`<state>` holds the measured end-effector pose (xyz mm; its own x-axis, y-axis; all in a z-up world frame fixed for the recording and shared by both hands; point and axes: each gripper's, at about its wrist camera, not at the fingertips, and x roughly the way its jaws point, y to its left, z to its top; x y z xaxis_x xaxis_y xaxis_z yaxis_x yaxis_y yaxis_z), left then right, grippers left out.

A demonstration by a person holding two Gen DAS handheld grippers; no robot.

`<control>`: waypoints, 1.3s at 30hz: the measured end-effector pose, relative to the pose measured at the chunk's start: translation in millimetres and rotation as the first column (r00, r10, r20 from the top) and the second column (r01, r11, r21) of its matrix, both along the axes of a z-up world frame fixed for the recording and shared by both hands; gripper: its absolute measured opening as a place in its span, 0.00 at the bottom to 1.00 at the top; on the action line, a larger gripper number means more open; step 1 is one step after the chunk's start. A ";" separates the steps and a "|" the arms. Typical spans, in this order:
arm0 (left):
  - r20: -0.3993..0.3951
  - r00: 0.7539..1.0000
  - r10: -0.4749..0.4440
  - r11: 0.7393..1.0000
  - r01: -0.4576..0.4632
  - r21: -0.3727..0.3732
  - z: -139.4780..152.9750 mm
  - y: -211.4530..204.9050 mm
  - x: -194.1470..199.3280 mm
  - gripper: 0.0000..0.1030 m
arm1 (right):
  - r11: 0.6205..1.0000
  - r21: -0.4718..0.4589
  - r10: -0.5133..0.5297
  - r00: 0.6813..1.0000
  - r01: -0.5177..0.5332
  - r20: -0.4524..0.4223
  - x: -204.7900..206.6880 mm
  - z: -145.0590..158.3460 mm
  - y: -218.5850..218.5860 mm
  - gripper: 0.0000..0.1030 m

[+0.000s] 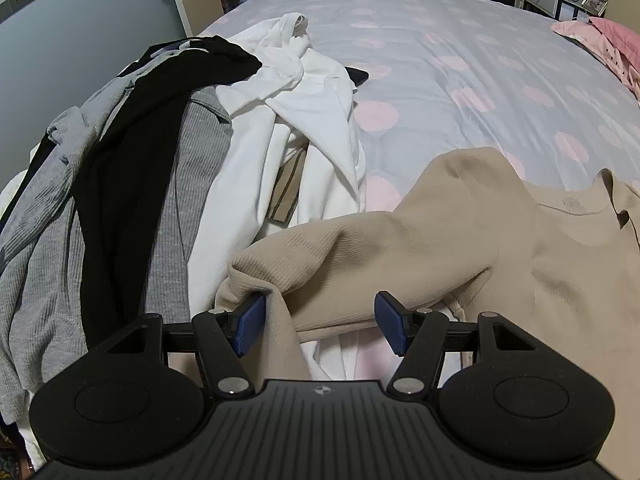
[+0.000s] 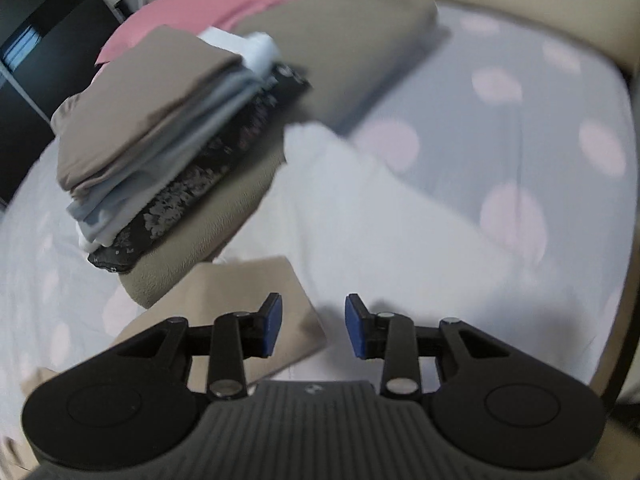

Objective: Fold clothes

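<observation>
the left claw (image 1: 320, 326) was spread wide over the near edge of the bed (image 1: 460, 60), its blue pads (image 1: 250, 322) well apart. a beige ribbed top (image 1: 440, 240) lay in front of it on the dotted sheet, body to the right and one sleeve reaching left toward the claw. the end of that sleeve was bunched up against the left pad and drooped down between the two fingers, but the right pad stood clear of the cloth, so the claw was released and not gripping anything. to the left of the top sat an unfolded heap: a white garment (image 1: 304, 120) just beside the sleeve, a black garment (image 1: 120, 200) draped over a grey ribbed garment (image 1: 36, 248). a pink item (image 1: 604, 40) lay at the far right edge of the bed.

the right wrist view was blurred. the right claw (image 2: 314, 326) was also released, fingers parted with nothing between them. under it lay a flat beige piece of cloth (image 2: 240, 300), reaching below the left finger. beyond that, to the left, stood a stack of folded clothes (image 2: 160, 140): a brown piece on top, grey and white layers below, a dark patterned piece under those, and a thick beige layer at the bottom. a white rumpled cloth (image 2: 380, 220) lay ahead of the claw on the dotted sheet, and a taupe pillow (image 2: 340, 40) sat behind the stack, with something pink behind it.
</observation>
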<state>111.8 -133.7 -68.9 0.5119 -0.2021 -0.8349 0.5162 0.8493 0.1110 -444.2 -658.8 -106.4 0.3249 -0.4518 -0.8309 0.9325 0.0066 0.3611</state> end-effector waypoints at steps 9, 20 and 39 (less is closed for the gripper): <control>0.020 1.000 -0.001 1.000 0.001 -0.006 3.1 5.4 -3.3 0.57 | 0.998 -0.034 -0.056 0.996 0.058 0.070 8.9 6.6 9.3 0.02; 0.025 1.000 0.013 0.999 -0.012 -0.039 8.6 18.0 -1.7 0.57 | 0.963 -0.209 -0.171 0.985 0.167 0.001 -1.1 36.6 25.6 0.02; 0.112 0.973 -0.201 0.976 0.208 -0.060 26.6 32.2 -56.7 0.59 | 0.896 -0.290 0.269 0.930 -0.337 -0.249 85.2 48.9 79.0 0.32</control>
